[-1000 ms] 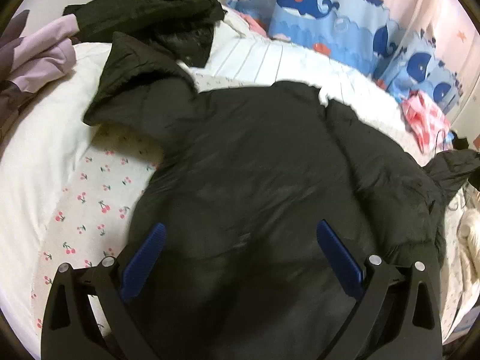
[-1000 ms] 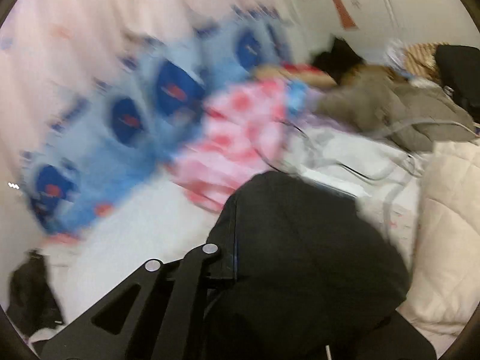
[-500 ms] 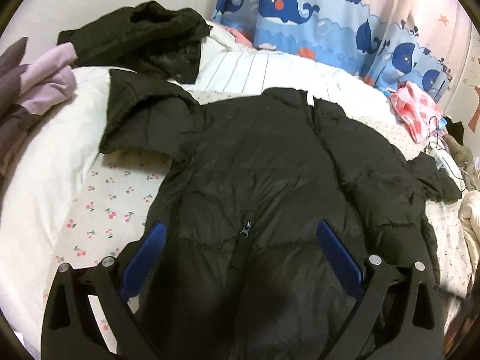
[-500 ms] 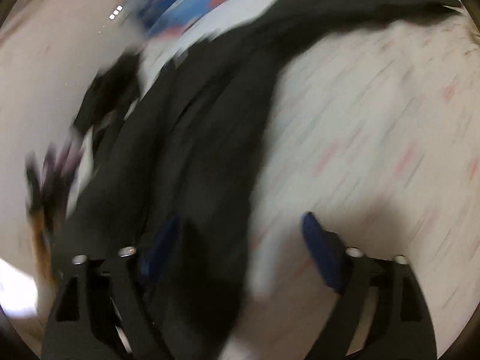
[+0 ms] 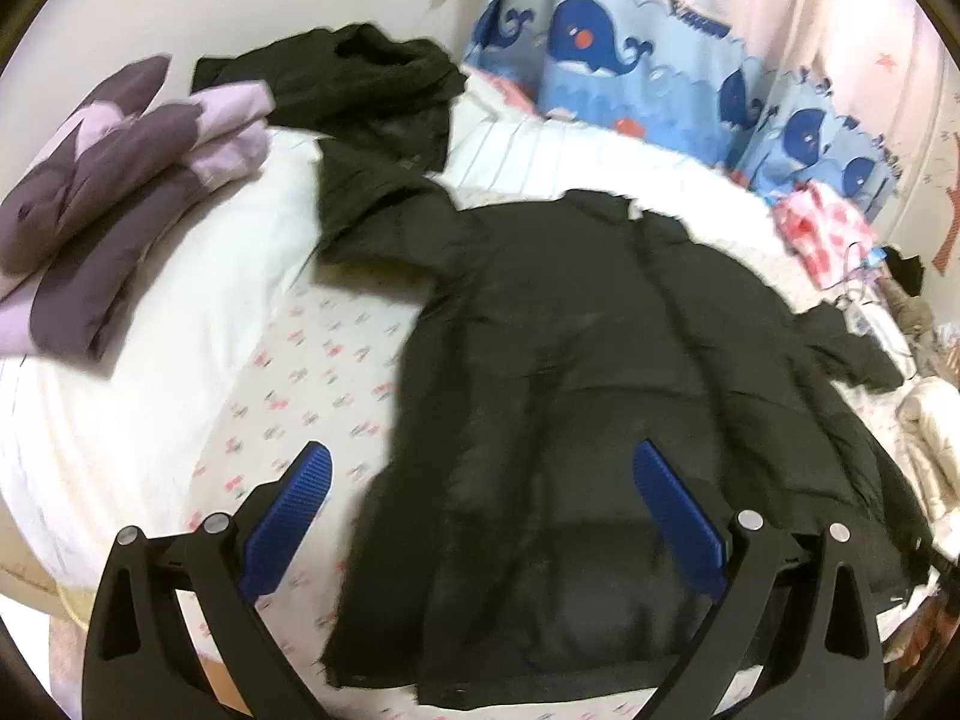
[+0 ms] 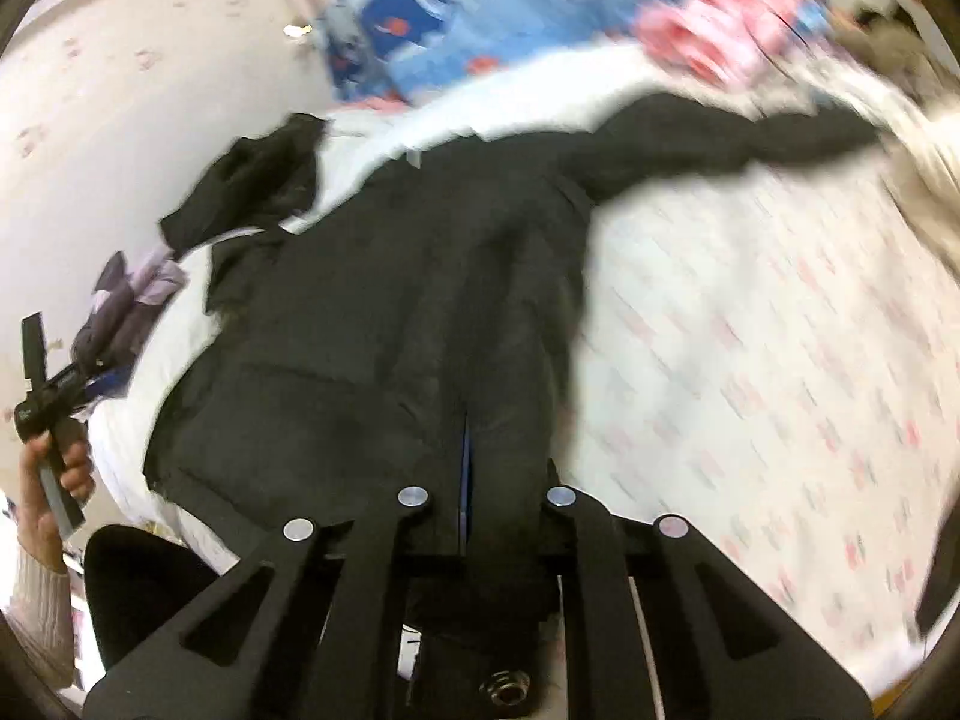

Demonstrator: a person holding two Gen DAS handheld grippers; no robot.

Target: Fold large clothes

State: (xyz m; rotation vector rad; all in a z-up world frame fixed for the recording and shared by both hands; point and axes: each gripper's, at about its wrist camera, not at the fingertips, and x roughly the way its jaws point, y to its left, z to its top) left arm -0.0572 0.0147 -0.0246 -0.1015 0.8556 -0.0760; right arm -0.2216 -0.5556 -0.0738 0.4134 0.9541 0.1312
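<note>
Jacket lies flat on the bed, zip up. Your right gripper has just been closing and is clamped on the hem, left gripper wide and empty. Lift slowly, keep the hem straight.

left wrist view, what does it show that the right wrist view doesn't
Only the left wrist view: the left gripper, jaws open over the black puffer jacket, and the neat folded purple quilt.

Only the right wrist view: the right gripper shut on the jacket's hem, and a hand holding the other gripper's handle.

Both: jacket, floral bedsheet, whale curtain.
</note>
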